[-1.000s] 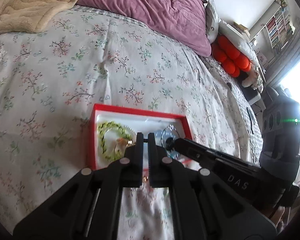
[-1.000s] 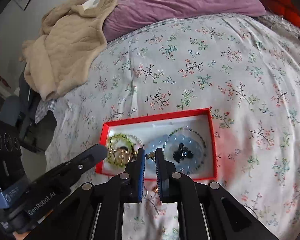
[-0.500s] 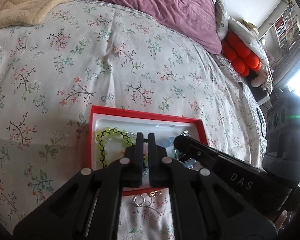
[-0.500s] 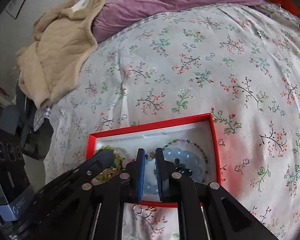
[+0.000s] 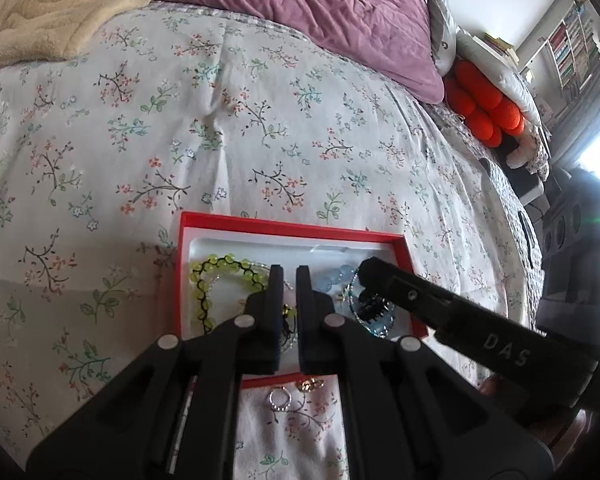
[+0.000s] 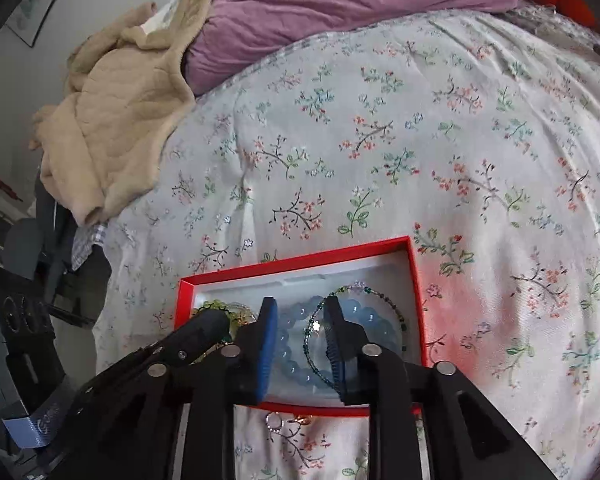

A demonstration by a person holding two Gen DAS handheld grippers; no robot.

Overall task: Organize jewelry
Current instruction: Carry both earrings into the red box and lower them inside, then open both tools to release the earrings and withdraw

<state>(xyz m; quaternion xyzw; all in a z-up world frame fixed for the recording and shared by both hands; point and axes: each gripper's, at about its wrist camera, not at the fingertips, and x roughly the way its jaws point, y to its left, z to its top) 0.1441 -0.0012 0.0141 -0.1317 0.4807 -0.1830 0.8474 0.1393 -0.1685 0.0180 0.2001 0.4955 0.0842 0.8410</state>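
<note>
A red box [image 5: 186,280] [image 6: 300,258] with a white lining lies on the floral bedspread. In it are a yellow-green bead bracelet [image 5: 204,280], a blue bead bracelet [image 6: 296,312], a thin green beaded bracelet [image 6: 380,292] and a black hair claw [image 5: 374,308]. My left gripper [image 5: 290,280] hangs shut over the box's middle with nothing between its fingers. My right gripper [image 6: 300,320] is over the blue bracelet. Its jaws are opening and the pads press on nothing. A silver ring [image 5: 280,400] [image 6: 274,420] and a gold ring [image 5: 310,384] lie on the bedspread in front of the box.
A purple pillow [image 5: 320,12] and a beige blanket [image 6: 120,120] lie at the head of the bed. Orange cushions [image 5: 480,108] sit at the far right. Dark furniture [image 6: 20,280] stands beyond the bed's left edge.
My right gripper's jaws have parted; before, they were pinched on a small bead-like thing at the tips. Both views have drawn closer to the box, and the rings have come into view.
</note>
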